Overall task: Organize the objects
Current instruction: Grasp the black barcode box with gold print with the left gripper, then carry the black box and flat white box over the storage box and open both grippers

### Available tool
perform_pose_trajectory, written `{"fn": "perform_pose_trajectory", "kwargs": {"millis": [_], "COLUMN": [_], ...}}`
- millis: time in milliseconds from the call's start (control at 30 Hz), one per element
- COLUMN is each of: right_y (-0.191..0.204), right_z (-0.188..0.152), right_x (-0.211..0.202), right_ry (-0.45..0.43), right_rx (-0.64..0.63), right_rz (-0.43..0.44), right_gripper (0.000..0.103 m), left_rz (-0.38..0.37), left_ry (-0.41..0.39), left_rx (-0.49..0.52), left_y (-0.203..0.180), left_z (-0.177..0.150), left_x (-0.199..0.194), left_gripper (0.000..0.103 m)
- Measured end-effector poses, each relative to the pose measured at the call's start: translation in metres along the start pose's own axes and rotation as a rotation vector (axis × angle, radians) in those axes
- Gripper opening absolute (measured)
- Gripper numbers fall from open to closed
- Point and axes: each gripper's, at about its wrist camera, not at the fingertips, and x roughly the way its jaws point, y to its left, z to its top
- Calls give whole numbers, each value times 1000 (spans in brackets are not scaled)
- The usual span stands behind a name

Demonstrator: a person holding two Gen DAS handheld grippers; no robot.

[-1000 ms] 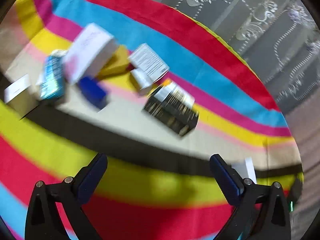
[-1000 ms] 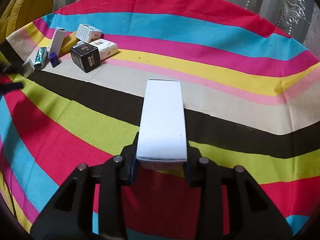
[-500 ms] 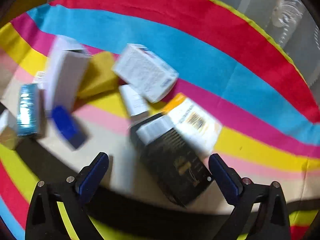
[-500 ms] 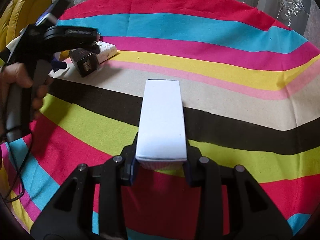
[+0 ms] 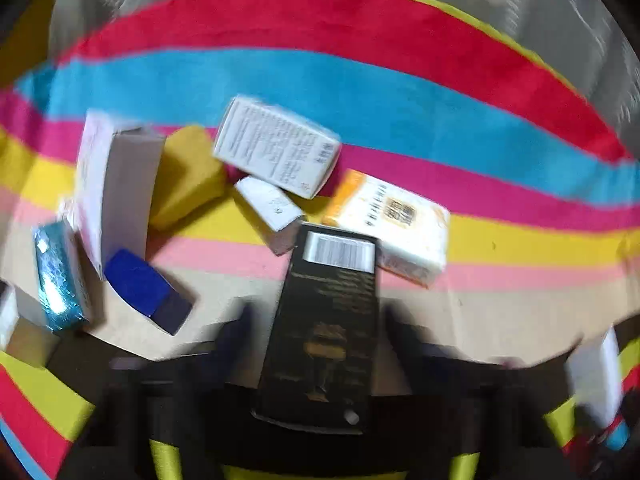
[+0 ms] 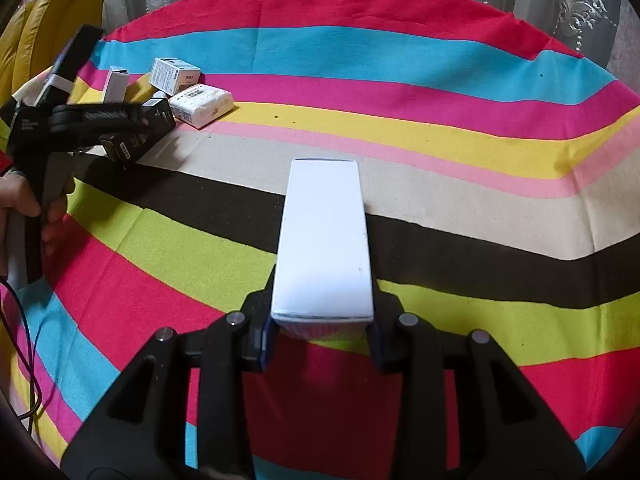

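Left tool point(image 5: 320, 360) blurred around black box point(image 5: 324, 320)

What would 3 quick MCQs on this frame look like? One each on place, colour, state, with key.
1. Where does the black box lie in the left wrist view?
A. Between the left claw's fingers
B. On top of the yellow sponge
C. On the red stripe at the far edge

2. What colour is the box in the right claw?
A. Blue
B. White
C. Orange

3. What state is the right claw in?
A. Wide open, holding nothing
B. Shut on the white box
C. Out of view

Key: 1 A, the black box runs straight up the middle of the left claw, whose blurred fingers flank it; 2 B, its top face is plain white; 3 B, both pads press the box's sides in the right wrist view.
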Motion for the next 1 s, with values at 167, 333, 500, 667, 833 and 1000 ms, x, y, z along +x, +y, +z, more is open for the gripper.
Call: {"fn": "perform_pose_trajectory", "kwargs": {"millis": [167, 333, 500, 667, 833, 1000], "right_y": [-1, -1, 0, 4, 15, 51], "right_z": [-1, -1, 1, 11, 16, -7], "right_x": [0, 0, 2, 11, 15, -5], "right_ry": [0, 0, 2, 14, 25, 10], "right_rx": [3, 2, 4, 39, 73, 117], "right_rz": [-3, -2, -1, -27, -79, -43], "right_gripper": [40, 40, 44, 48, 39, 39], "left_rz": [-119, -127, -111, -105, -111, -110], "left_ry": [7, -19, -13, -7, -4, -12], "left_rx": [74, 181, 173, 137, 131, 146], "left_y": [-4, 16, 63, 82, 93, 101], "left_z": [-35, -88, -126, -128, -140, -156], "left_x": [-31, -72, -92, -102, -109, -118], "left_gripper": [40, 40, 40, 40, 40, 40]}}
